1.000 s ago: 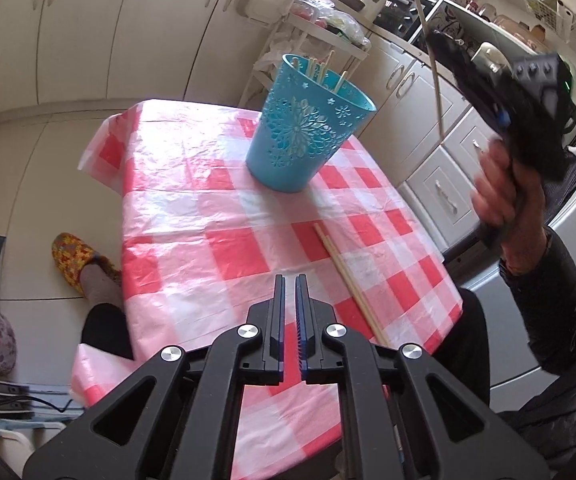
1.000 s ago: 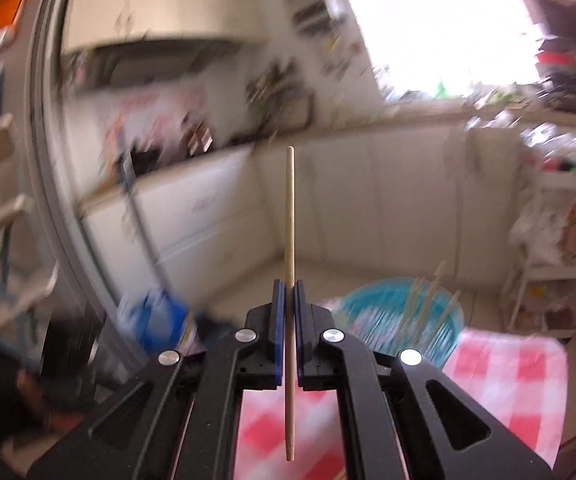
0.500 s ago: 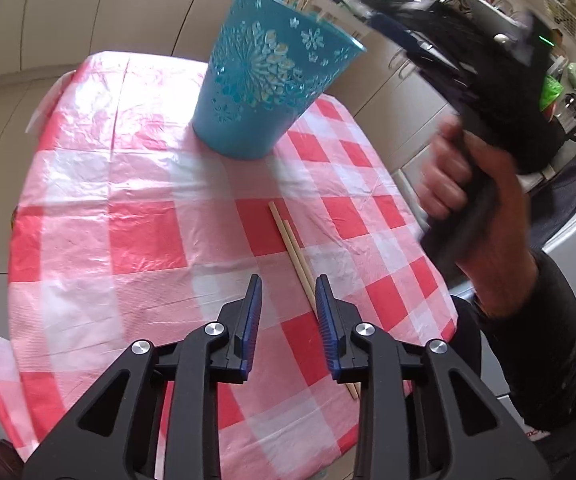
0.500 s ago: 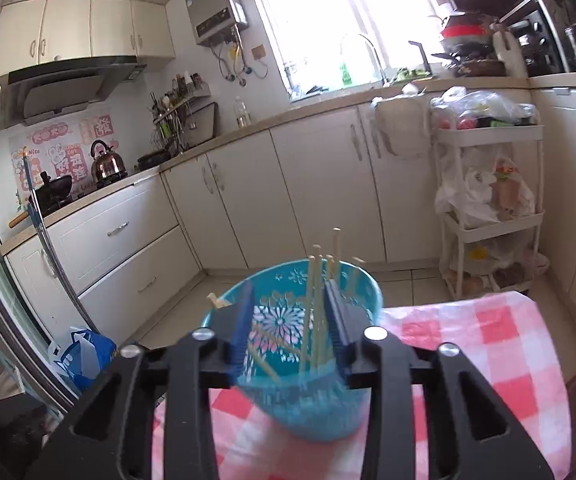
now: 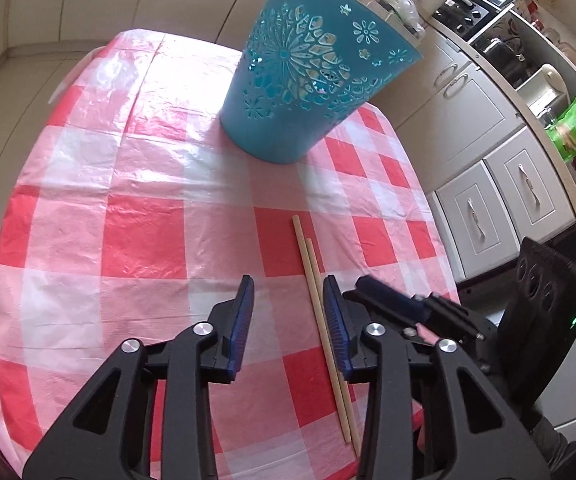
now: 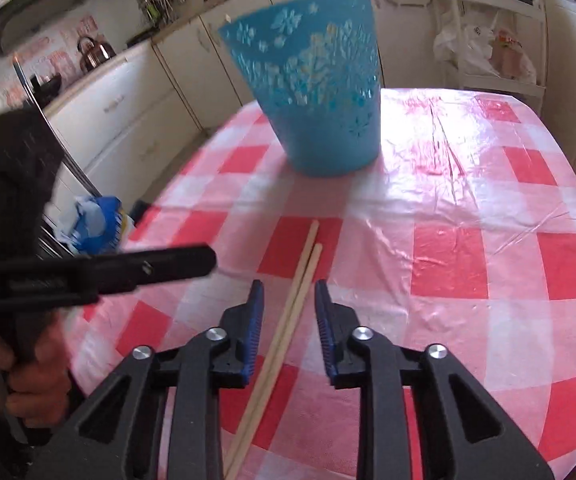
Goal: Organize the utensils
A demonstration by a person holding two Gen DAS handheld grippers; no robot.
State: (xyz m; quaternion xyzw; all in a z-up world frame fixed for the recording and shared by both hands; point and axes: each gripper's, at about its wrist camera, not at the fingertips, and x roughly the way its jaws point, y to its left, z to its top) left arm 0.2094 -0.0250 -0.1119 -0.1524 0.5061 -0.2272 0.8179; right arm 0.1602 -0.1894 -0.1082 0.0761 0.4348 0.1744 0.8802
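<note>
Two wooden chopsticks (image 5: 320,312) lie side by side on the red-and-white checked tablecloth (image 5: 136,220). They also show in the right wrist view (image 6: 288,320). A blue cut-out basket (image 5: 308,76) stands upright at the far side of the table, also in the right wrist view (image 6: 320,88). My left gripper (image 5: 288,312) is open and empty, low over the cloth, the chopsticks just inside its right finger. My right gripper (image 6: 288,312) is open and empty, the chopsticks between its fingers. Each gripper sees the other beside it.
White kitchen cabinets (image 5: 488,184) run close along the table's right edge. A wire rack with bags (image 6: 488,40) stands behind the table. A blue bag (image 6: 96,220) lies on the floor. The table's edge curves near the right gripper body (image 5: 428,312).
The right gripper held a chopstick, let it go over the basket, then came down open to the two chopsticks on the cloth. The left gripper opened and moved forward toward them.
</note>
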